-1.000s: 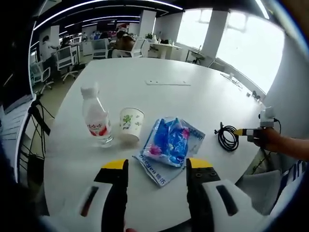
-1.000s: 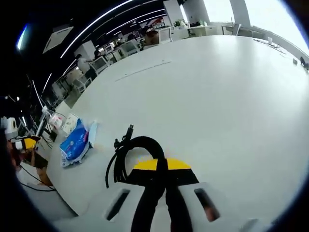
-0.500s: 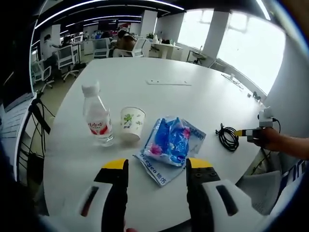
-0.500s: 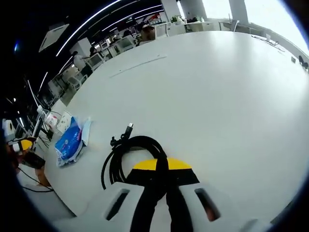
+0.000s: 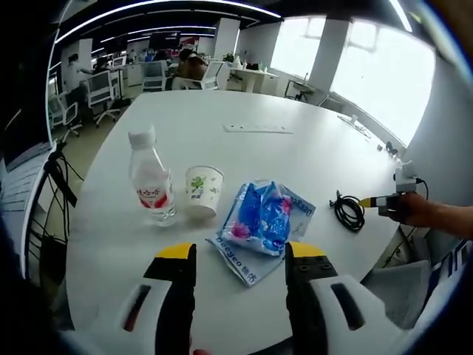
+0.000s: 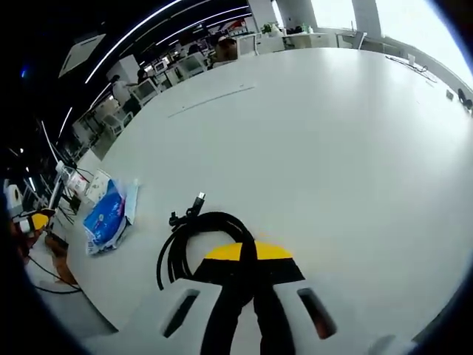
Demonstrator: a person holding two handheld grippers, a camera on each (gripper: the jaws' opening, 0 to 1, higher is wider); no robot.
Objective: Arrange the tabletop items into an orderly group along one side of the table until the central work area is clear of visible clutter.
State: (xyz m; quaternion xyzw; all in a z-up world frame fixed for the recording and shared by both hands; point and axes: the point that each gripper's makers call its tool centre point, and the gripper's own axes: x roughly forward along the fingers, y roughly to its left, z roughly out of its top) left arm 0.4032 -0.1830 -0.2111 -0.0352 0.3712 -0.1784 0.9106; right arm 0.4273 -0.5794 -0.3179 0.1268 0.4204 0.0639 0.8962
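Observation:
In the left gripper view a clear water bottle (image 5: 150,178), a paper cup (image 5: 202,190) and a blue packet (image 5: 261,220) lie in a row on the white table (image 5: 222,148). My left gripper (image 5: 239,255) stands open just short of the packet. A black coiled cable (image 5: 348,211) lies to the right, with my right gripper (image 5: 386,203) at its far side in a hand. In the right gripper view my right gripper (image 6: 247,255) is shut on the coiled cable (image 6: 194,240), which rests on the table. The blue packet (image 6: 108,214) lies far to the left there.
A flat white strip (image 5: 258,129) lies mid-table. The table's near edge runs just under both grippers. Office chairs (image 5: 96,92) and desks stand beyond the far edge. A wide bare stretch of table (image 6: 340,133) spreads ahead of the right gripper.
The right gripper view shifted slightly, with the cable coil still in the jaws. The left view barely moved; bottle, cup and packet stay put.

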